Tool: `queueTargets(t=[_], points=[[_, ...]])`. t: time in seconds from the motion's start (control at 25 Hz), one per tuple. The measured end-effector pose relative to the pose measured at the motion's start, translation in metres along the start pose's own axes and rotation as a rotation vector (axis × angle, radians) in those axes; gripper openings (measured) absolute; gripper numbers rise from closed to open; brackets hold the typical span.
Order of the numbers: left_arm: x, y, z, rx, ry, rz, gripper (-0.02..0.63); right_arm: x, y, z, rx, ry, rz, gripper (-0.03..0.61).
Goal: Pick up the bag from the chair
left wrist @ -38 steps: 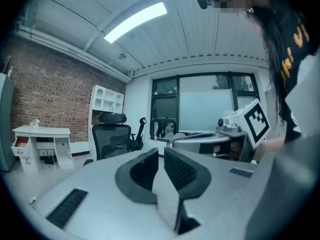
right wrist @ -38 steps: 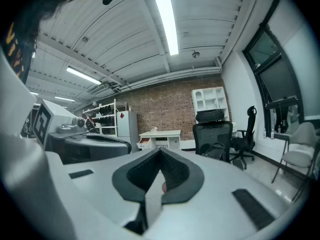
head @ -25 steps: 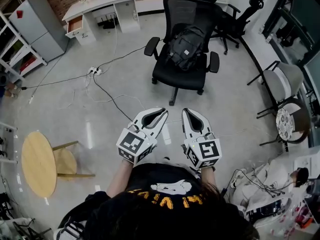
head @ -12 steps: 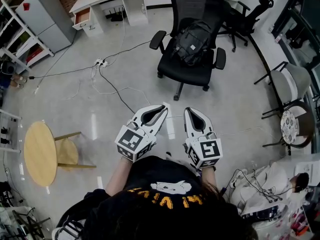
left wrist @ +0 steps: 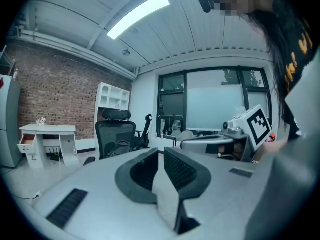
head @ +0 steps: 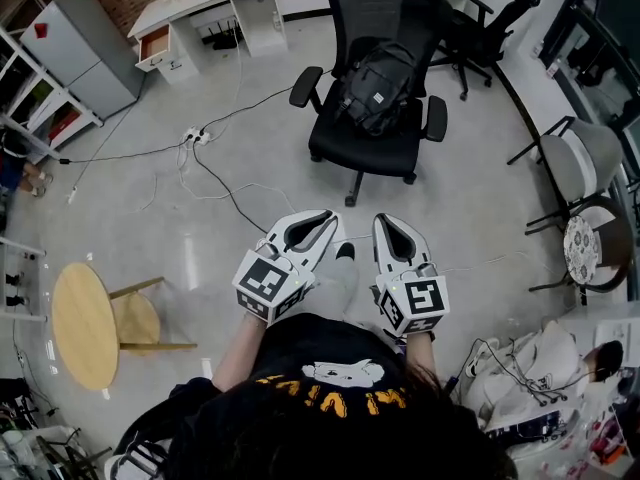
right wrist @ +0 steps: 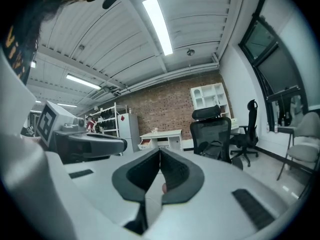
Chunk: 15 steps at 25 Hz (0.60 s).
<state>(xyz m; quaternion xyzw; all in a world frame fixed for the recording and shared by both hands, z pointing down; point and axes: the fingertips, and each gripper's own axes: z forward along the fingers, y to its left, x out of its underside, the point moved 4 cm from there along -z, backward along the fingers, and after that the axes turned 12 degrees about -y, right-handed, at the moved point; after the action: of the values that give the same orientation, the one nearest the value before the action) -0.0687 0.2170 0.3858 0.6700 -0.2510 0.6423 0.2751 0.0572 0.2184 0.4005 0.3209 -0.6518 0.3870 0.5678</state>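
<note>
the black bag (head: 375,86) sits on the seat of the black office chair (head: 365,153), leaning against its backrest, between the two armrests; the chair stands on the grey floor (head: 470,198), well apart from both tongs and ahead of them.

the left tongs (head: 322,216) and the right tongs (head: 385,220) are held side by side, close to the person's body, tips pointing toward the chair; the bag lies beyond them, roughly in line with the gap between the two.

in the left gripper view the left tongs (left wrist: 161,151) are pressed together, only a thin slit at the tips, with nothing pinched; the bag (left wrist: 116,148) shows far off, left of the tips; in the right gripper view the right tongs (right wrist: 159,151) are also pressed together and empty, with the bag (right wrist: 212,149) far off to their right.

loose cables (head: 215,168) trail over the floor left of the chair.
</note>
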Motion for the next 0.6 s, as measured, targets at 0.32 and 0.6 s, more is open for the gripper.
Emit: queueTargets(t=[0.32, 0.6], points=[[0.001, 0.045, 0.072, 0.047, -0.019, -0.024, 0.038, -0.006, -0.053, 0.051, 0.041, 0.020, -0.044, 0.005], [0.002, 0.096, 0.138, 0.097, -0.034, -0.009, 0.038, -0.009, -0.104, 0.118, 0.068, 0.028, -0.070, 0.005]])
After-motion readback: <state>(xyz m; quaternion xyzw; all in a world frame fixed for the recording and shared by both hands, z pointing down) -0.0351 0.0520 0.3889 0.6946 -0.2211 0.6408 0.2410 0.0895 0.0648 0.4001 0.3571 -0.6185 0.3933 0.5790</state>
